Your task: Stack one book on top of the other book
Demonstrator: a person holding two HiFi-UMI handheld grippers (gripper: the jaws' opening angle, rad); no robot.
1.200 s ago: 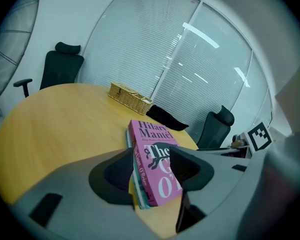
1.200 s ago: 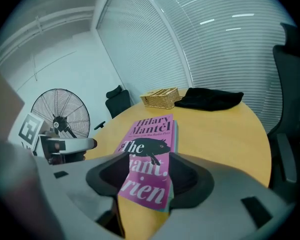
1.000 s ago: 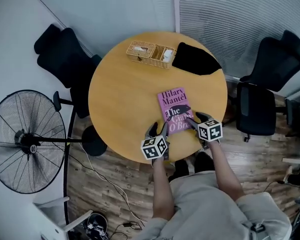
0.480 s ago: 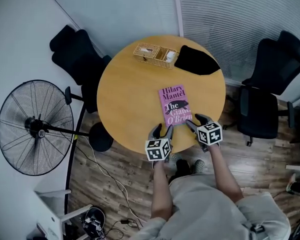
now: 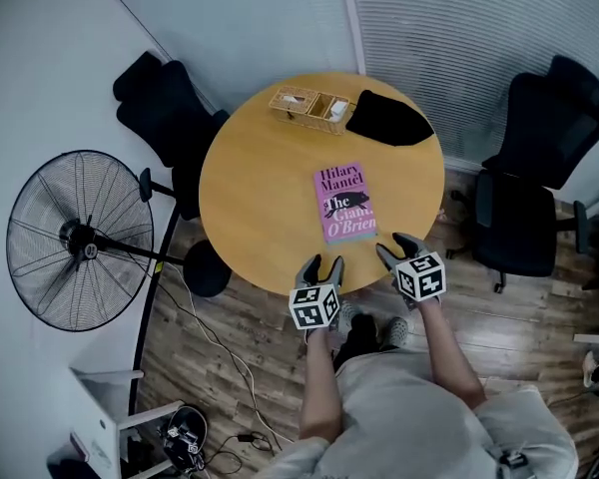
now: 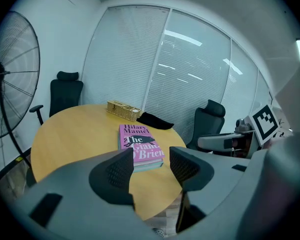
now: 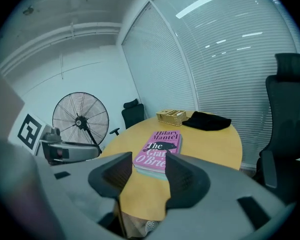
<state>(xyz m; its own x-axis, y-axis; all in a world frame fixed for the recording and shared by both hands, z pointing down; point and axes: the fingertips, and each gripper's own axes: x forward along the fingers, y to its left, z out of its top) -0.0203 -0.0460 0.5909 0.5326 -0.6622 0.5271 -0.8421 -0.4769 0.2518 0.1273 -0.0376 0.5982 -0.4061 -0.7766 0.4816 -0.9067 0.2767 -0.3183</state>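
A pink book (image 5: 342, 202) lies flat on a second book, whose pale teal edge (image 5: 351, 238) shows beneath it, on the near half of the round wooden table (image 5: 260, 188). Both grippers hang off the table's near edge, apart from the books. My left gripper (image 5: 320, 265) is open and empty; in its own view the pink book (image 6: 140, 146) lies beyond the jaws. My right gripper (image 5: 394, 247) is also open with nothing between its fingers, and its jaws have just been closing a little. The right gripper view shows the book (image 7: 160, 151) ahead of the jaws.
A wicker basket (image 5: 309, 109) and a black cloth (image 5: 387, 121) sit at the table's far edge. Black office chairs stand at the left (image 5: 165, 108) and right (image 5: 539, 168). A standing fan (image 5: 75, 238) is on the left, with cables on the wood floor.
Both grippers have drawn back from the pink book's near corners, toward the person and past the table edge. The book stays flat where it was.
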